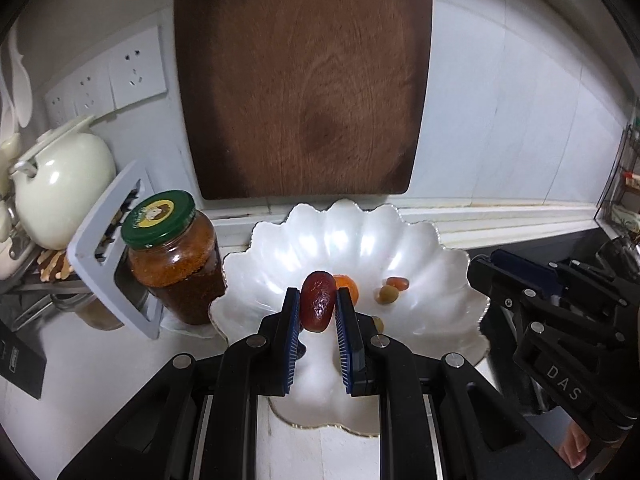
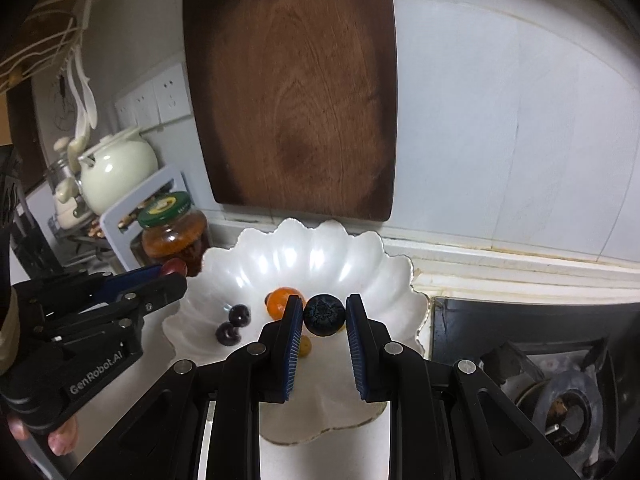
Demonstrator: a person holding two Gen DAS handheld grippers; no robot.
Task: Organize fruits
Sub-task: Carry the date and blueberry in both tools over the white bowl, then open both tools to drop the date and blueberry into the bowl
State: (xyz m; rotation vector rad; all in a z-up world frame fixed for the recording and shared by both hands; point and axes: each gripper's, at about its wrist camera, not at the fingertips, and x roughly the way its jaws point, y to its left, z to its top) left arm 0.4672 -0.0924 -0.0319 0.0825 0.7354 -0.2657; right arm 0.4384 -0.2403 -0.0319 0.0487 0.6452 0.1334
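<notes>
A: Item one, left gripper [image 1: 318,300]?
B: Clamped on a dark red date [image 1: 318,300], held above the white scalloped bowl [image 1: 432,256].
A: Item two, right gripper [image 2: 323,315]?
B: Closed on a blueberry [image 2: 323,315], over the same bowl.
A: Bowl contents?
B: An orange fruit [image 2: 280,300], two dark berries [image 2: 234,322], small olive-coloured fruits [image 1: 388,294]. A green-lidded jar [image 1: 172,256] stands just beside the bowl.

That scalloped bowl [image 1: 420,248] had a pearly, glossy glaze. The cutting board [image 1: 304,80] behind it was dark, matt, grainy wood. The jar [image 1: 176,268] was shiny glass with a glossy green metal-looking lid, the teapot [image 1: 60,188] smooth ceramic, and the gripper pads [image 2: 294,344] ribbed blue rubbery stuff.
</notes>
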